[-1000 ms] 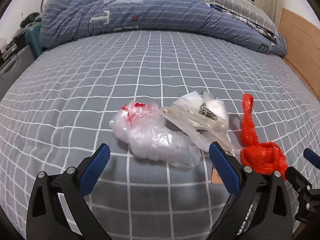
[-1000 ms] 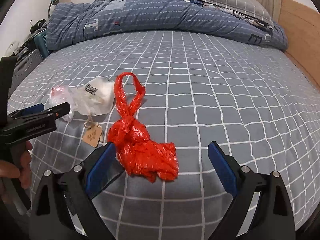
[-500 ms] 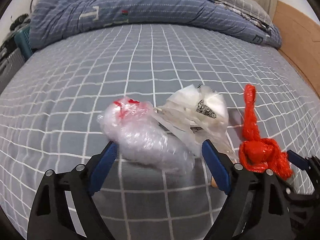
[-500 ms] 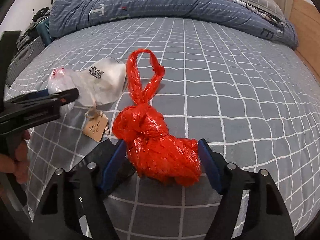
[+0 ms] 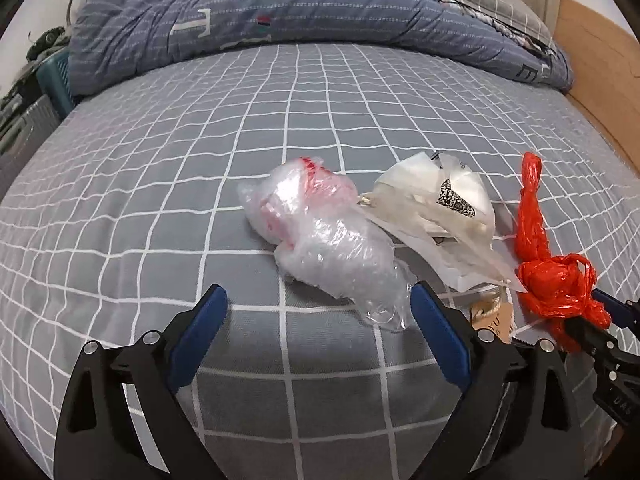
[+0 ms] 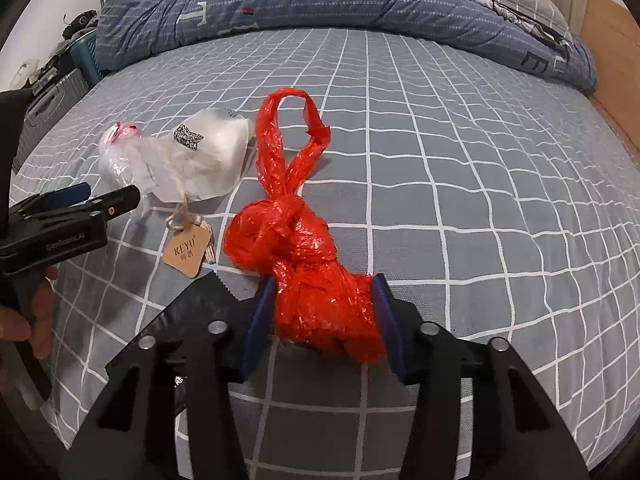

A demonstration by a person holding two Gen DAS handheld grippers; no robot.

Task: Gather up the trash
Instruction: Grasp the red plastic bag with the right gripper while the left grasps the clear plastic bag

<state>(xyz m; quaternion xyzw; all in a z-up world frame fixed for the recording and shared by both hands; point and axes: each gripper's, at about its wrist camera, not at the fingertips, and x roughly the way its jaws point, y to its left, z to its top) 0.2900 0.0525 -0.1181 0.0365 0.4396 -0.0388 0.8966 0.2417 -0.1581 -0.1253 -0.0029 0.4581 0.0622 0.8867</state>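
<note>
While the right tool (image 6: 326, 312) squeezes the red bag (image 6: 316, 280), only its view shows the wide left tool's (image 5: 316, 320) tag (image 6: 187, 251).

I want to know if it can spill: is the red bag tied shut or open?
Tied shut. The red bag has a knot above its bulk, with the handles looping beyond it. The right gripper pinches the bulk.

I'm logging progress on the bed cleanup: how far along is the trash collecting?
Nothing looks collected yet; all the trash lies on the bed. In hand: the right gripper is closed around the red bag, not lifted. Left: the clear bubble-wrap bag in front of the open left gripper, the white bag, and the brown tag.
</note>
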